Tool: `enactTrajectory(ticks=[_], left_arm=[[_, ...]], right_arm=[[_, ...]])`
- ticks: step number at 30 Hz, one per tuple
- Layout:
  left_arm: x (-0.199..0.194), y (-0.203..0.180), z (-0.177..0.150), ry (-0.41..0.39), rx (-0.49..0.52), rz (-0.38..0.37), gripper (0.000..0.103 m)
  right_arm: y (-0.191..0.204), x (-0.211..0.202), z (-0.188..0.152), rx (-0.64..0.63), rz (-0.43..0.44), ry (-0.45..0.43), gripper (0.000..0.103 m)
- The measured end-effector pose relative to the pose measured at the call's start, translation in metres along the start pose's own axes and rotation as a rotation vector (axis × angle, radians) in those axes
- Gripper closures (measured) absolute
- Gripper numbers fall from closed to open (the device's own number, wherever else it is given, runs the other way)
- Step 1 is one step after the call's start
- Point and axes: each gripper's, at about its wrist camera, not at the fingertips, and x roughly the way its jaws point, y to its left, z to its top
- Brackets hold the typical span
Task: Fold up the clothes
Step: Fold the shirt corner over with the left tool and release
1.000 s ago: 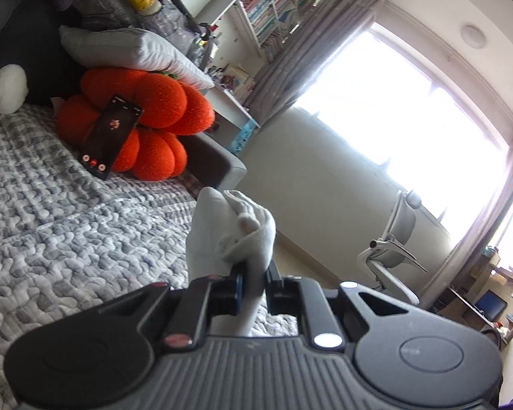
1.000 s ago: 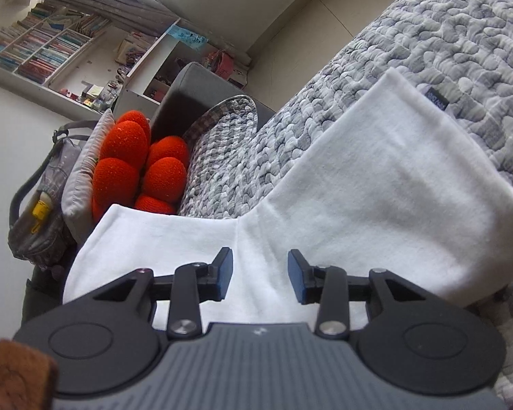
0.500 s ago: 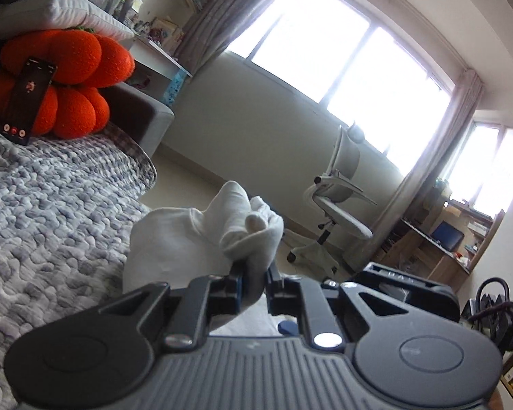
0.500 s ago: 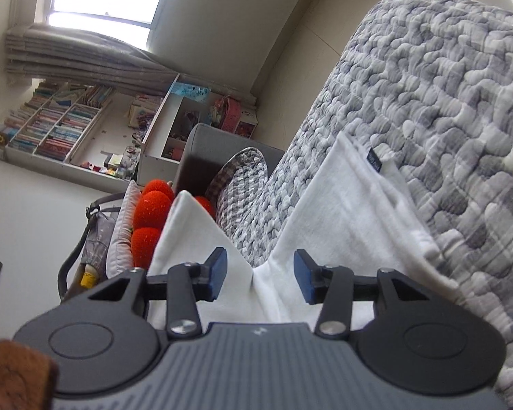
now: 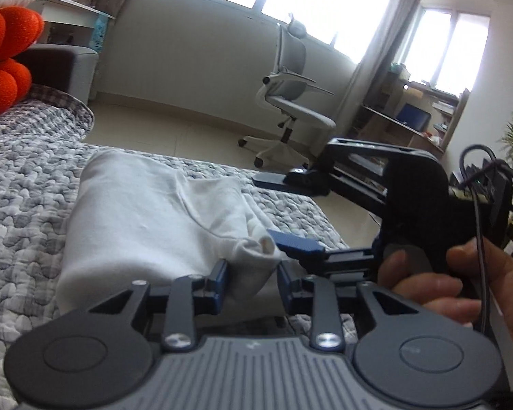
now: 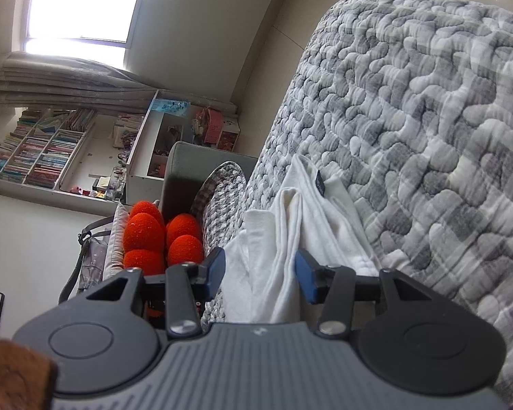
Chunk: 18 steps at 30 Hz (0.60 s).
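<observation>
Now I'm letting go: left gripper (image 5: 250, 282) jaws have just been opening around the white garment (image 5: 147, 225) lying folded ahead on the quilt (image 5: 20, 184), while my right gripper (image 6: 260, 273) is standing open astride its edge.

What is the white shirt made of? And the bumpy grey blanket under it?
The white shirt looks like soft knit cotton: matte, it folds and creases limply. The grey blanket looks like a quilted fabric cover: puffy stitched bumps in grey and white. The exact fibres can't be told.
</observation>
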Motion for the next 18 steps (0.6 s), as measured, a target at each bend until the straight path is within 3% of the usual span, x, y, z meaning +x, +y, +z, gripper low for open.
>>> enactTrajectory(ticks=[6,14,18], left_arm=[[-0.014,0.009,0.007,0.078,0.039,-0.117,0.056],[-0.038,0.041,0.023,0.062,-0.003,-0.014,0.056],[-0.037,0.059,0.033,0.052,0.028,0.039,0.058]], right_arm=[[0.006,0.005,-0.002,-0.061,-0.038,0.023,0.053],[0.008,0.003,-0.001,-0.135,-0.059,0.039,0.053],[0.014,0.008,-0.006,-0.166,-0.081,0.031,0.053]])
